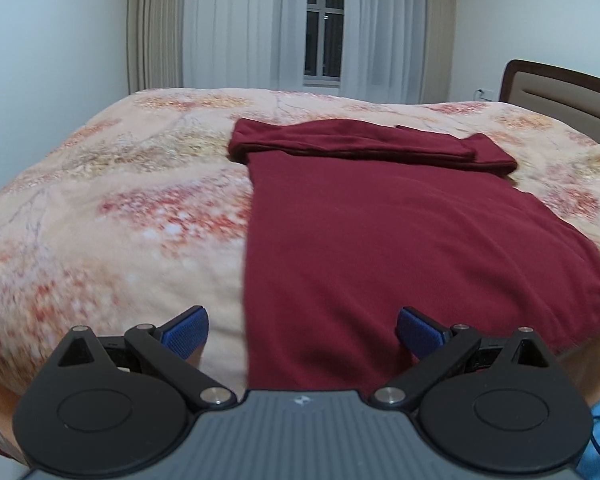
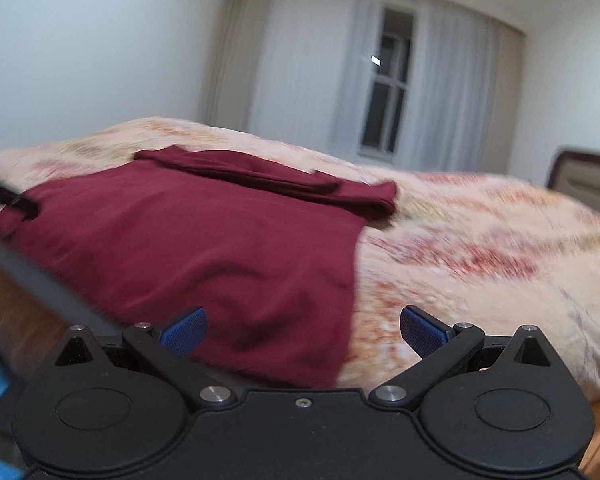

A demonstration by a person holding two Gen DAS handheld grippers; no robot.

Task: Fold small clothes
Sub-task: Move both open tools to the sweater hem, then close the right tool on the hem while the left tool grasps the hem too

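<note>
a: is any writing or label to be read?

b: none can be made out.

a: where is the maroon garment (image 1: pixel 400 248) laid?

b: flat on the bed (image 1: pixel 120 208), its soft knit sleeves folded across at 12 o'clock.

a: the grippers?

b: the left gripper (image 1: pixel 302 334) and right gripper (image 2: pixel 304 332) are held wide open with nothing gripped, blue ribbed pads (image 2: pixel 185 331) over the near hem. curtains (image 1: pixel 244 24) are seen behind.

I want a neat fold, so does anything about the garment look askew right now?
Slightly. The dark red garment lies mostly flat on the bedspread, but its near edge hangs over the bed's side, and its folded-over far band sticks out past the body on both sides. Both grippers are open, holding nothing.
</note>
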